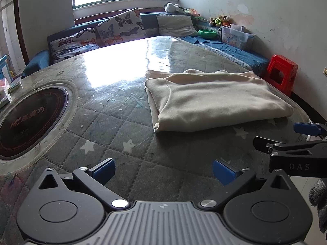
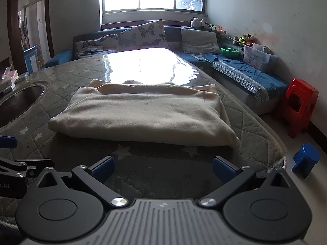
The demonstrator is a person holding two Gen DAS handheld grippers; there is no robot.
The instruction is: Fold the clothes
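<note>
In the left wrist view, the left gripper [image 1: 163, 171] hovers over the quilted table cover [image 1: 114, 126] with its blue-padded fingers [image 1: 103, 171] spread wide and nothing between them; the cream garment [image 1: 212, 104] lies ahead and to the right as a folded, roughly rectangular stack, near the table's right edge, and the right gripper [image 1: 296, 136] juts in from the right just short of its near edge. The cloth looks thick, fleecy, soft and light, so it will probably sag and slide apart if lifted by one layer. In the right wrist view, the right gripper [image 2: 163, 169] faces the garment [image 2: 143, 114] squarely, fingers [image 2: 223, 168] likewise wide apart and empty, close to the near fold. That rounded near edge, at its two corners, seems the best place to pinch, taking all layers together. The glossy clear sheet over the table may let the bundle slip.
</note>
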